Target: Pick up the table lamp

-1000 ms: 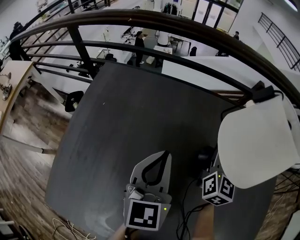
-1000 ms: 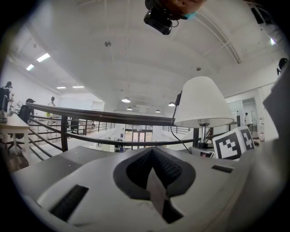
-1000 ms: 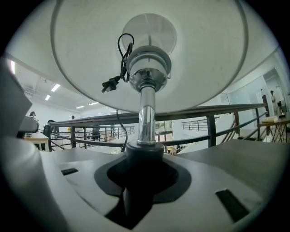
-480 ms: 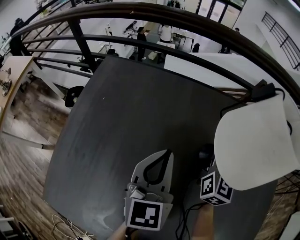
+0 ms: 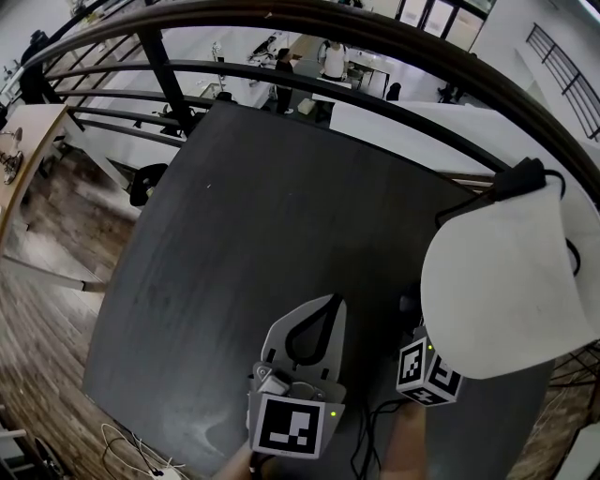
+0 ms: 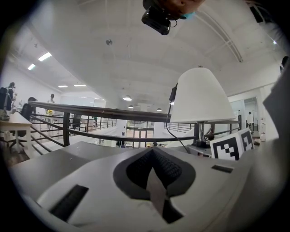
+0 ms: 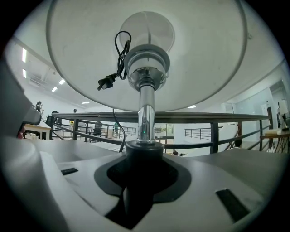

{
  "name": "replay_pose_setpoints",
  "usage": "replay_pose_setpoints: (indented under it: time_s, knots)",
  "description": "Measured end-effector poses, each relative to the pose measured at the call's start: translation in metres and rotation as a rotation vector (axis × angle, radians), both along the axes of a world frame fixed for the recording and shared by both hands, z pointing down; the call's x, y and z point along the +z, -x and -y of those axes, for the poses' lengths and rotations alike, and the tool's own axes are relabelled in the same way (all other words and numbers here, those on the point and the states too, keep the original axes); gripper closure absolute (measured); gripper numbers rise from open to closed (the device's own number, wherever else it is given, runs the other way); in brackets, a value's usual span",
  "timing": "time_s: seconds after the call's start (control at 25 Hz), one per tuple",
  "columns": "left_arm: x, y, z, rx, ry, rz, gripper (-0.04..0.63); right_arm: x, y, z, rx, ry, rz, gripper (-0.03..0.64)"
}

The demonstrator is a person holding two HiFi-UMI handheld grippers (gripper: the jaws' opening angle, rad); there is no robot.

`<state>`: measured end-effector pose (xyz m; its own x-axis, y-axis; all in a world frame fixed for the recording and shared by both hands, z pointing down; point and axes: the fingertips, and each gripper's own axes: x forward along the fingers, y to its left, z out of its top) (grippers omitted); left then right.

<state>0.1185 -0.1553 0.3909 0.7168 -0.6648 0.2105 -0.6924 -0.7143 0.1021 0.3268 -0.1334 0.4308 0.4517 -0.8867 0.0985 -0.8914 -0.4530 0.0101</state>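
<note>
The table lamp has a white shade (image 5: 511, 281) and a chrome stem (image 7: 146, 115) on a black collar. My right gripper (image 7: 140, 181) is shut on that black collar, just below the stem. In the head view the shade hides its jaws, and only its marker cube (image 5: 427, 373) shows. The lamp's plug and coiled cord (image 7: 108, 80) hang under the shade. The lamp's foot is hidden. My left gripper (image 5: 330, 302) hovers over the dark table (image 5: 234, 234) to the left of the lamp. It is shut with nothing in it, and the shade (image 6: 201, 97) shows to its right.
A dark metal railing (image 5: 309, 28) curves round the far edge of the table, with a lower floor beyond it. A black clip and cord (image 5: 520, 178) sit at the shade's far rim. Loose cables (image 5: 131, 455) lie on the wooden floor at the near left.
The lamp shade has shifted slightly to the left in the head view, with the right gripper's cube under it. The left gripper has kept still.
</note>
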Motion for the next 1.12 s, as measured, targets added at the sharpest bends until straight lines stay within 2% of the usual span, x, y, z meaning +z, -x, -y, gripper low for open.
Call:
replay_pose_setpoints:
  time_s: [0.4,0.72,0.88,1.12]
  knots:
    - [0.009,0.011,-0.002,-0.006,-0.008,-0.009,0.552,-0.006,-0.002,-0.001,0.031,-0.083,-0.059,0.494]
    - [0.012,0.017,-0.007,-0.005,-0.008,-0.01,0.552,-0.017,0.004,-0.004,0.029,-0.162,-0.057,0.475]
    - [0.012,0.018,-0.008,-0.008,-0.005,-0.013,0.552,-0.019,0.006,-0.011,0.044,-0.146,-0.06,0.445]
    - [0.008,0.018,-0.01,-0.005,-0.005,-0.023,0.552,-0.019,0.009,-0.016,0.05,-0.115,-0.026,0.439]
